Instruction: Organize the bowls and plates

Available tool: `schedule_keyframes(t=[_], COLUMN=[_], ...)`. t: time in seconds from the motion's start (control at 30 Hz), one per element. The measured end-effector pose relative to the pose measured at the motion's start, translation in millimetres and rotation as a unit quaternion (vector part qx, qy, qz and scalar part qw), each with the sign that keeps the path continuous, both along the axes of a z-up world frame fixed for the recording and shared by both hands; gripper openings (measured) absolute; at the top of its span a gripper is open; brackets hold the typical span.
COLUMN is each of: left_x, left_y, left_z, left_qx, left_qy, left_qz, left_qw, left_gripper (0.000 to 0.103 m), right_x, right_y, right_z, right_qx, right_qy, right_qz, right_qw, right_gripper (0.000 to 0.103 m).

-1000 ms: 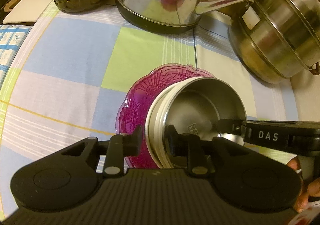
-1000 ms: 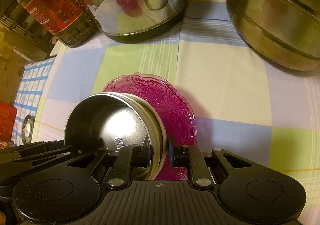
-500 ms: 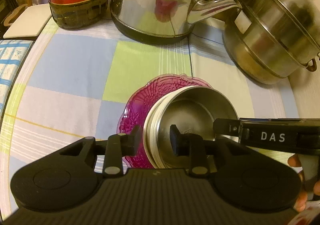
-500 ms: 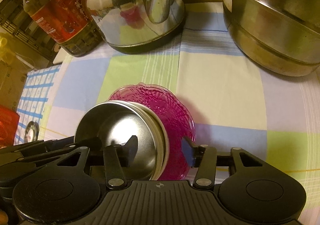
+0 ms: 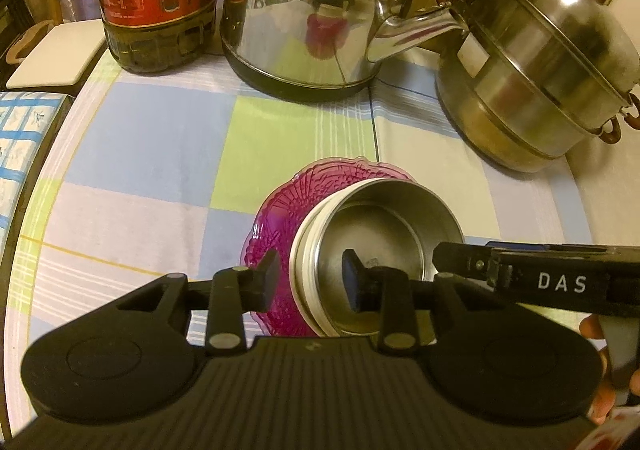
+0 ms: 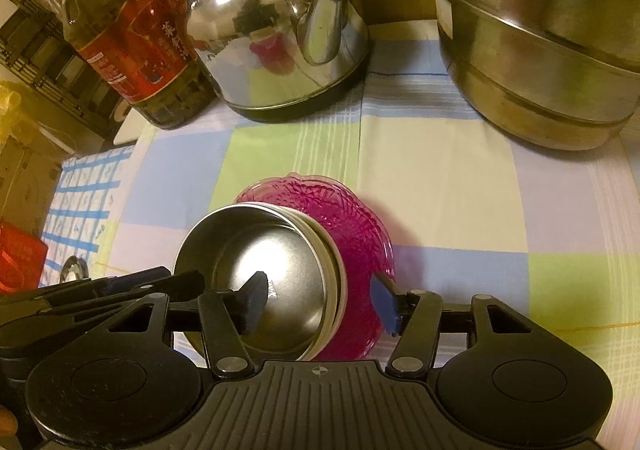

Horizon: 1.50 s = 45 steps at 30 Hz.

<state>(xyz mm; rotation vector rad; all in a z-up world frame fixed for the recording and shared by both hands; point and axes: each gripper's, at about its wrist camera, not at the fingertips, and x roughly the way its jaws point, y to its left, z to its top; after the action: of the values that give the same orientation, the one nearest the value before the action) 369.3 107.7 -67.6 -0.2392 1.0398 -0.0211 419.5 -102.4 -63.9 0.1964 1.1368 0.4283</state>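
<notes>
Both tongs have just been opening: the left tongs (image 5: 310,282) and right tongs (image 6: 320,304) loosely straddle the steel bowl's (image 6: 276,282) rim, pads clear, gripping nothing.

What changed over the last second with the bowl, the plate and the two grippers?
Both grippers let go of the steel bowl: the right gripper jaws have just opened wide, the left gripper slightly, pads clear of the rim. Bowl and pink plate stayed stacked.
</notes>
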Motion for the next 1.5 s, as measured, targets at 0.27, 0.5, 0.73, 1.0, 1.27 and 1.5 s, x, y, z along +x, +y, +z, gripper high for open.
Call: schedule_keyframes(t=[0.27, 0.5, 0.73, 1.0, 1.27, 1.5], left_x=[-11, -27, -49, -78, -115, -161], left_y=[-1, -1, 2, 5, 6, -2], left_z=[8, 19, 32, 43, 55, 65], left_qx=[0.003, 0.011, 0.013, 0.019, 0.041, 0.059], left_qy=[-0.013, -0.028, -0.046, -0.063, -0.085, -0.103], left_qz=[-0.012, -0.028, -0.044, -0.054, -0.05, -0.046], left_qw=[0.9998, 0.9992, 0.9979, 0.9964, 0.9943, 0.9919], left_gripper=[0.03, 0.03, 0.03, 0.03, 0.03, 0.03], right_x=[-15, -35, -60, -91, -129, -175], right_y=[-3, -2, -1, -1, -5, -21], right_z=[5, 14, 25, 37, 53, 63], right_qx=[0.003, 0.001, 0.003, 0.011, 0.025, 0.038], right_qy=[-0.007, -0.021, -0.04, -0.07, -0.121, -0.154], right_qz=[-0.012, -0.021, -0.033, -0.037, -0.028, -0.03], right_qw=[1.0, 1.0, 0.999, 0.997, 0.992, 0.987], right_gripper=[0.057, 0.057, 0.057, 0.057, 0.057, 0.057])
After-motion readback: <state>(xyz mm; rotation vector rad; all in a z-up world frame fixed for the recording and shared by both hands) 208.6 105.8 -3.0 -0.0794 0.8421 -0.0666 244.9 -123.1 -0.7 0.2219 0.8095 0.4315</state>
